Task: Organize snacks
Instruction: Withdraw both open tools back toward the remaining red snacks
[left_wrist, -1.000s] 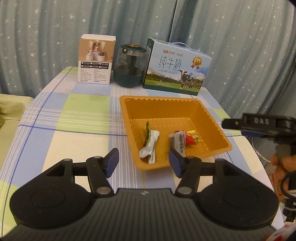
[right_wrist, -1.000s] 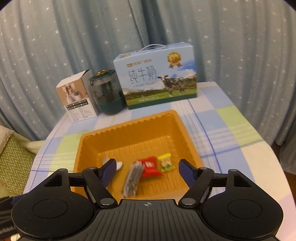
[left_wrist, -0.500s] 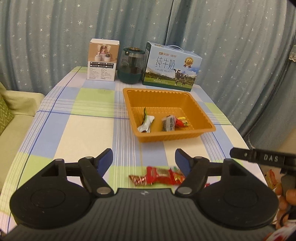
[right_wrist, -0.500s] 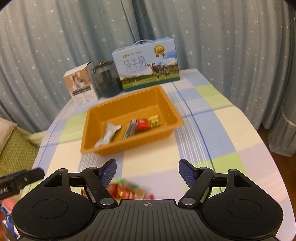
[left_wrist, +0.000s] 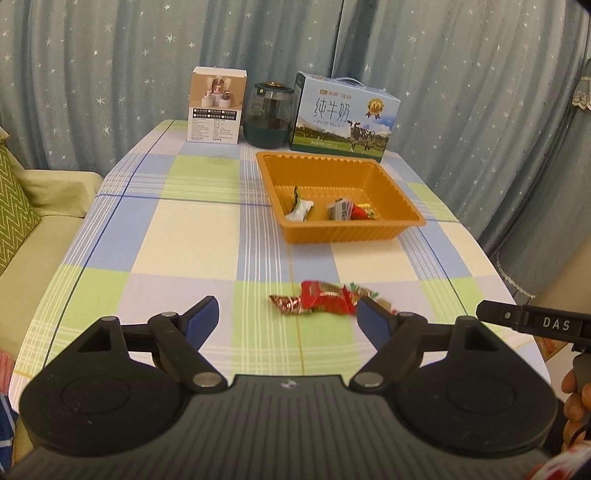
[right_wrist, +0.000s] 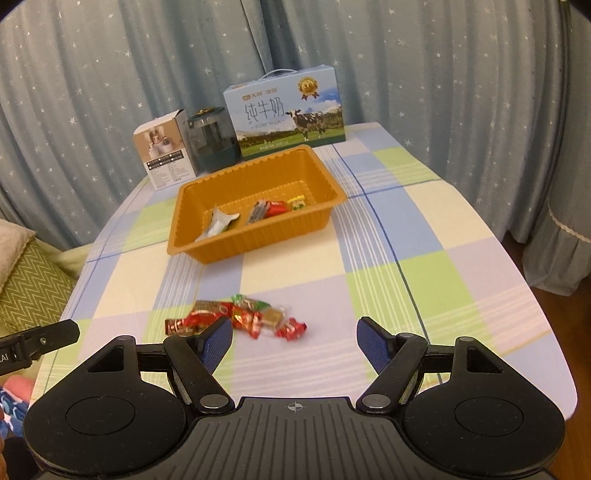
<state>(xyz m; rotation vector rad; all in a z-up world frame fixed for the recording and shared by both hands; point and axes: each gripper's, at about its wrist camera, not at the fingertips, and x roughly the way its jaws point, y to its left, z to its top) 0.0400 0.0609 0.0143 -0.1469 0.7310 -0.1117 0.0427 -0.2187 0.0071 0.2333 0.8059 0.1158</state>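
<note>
An orange tray (left_wrist: 325, 230) (right_wrist: 258, 240) sits mid-table and holds a white-green packet (left_wrist: 301, 209) (right_wrist: 218, 223), a grey packet (left_wrist: 339, 211) and red and yellow snacks (right_wrist: 282, 205). A small pile of red-wrapped snacks (left_wrist: 321, 301) (right_wrist: 240, 317) lies on the tablecloth near the front edge. My left gripper (left_wrist: 286, 319) is open and empty, just short of the pile. My right gripper (right_wrist: 295, 341) is open and empty, the pile beside its left finger.
At the table's back stand a white product box (left_wrist: 217, 105), a dark green glass jar (left_wrist: 269, 116) and a blue milk carton (left_wrist: 343, 118). A sofa with a green cushion (left_wrist: 14, 210) is left of the table. Curtains hang behind.
Both grippers have pulled back from the tray toward the table's front edge. The snack pile near the front edge has come into view. Both stay open.
</note>
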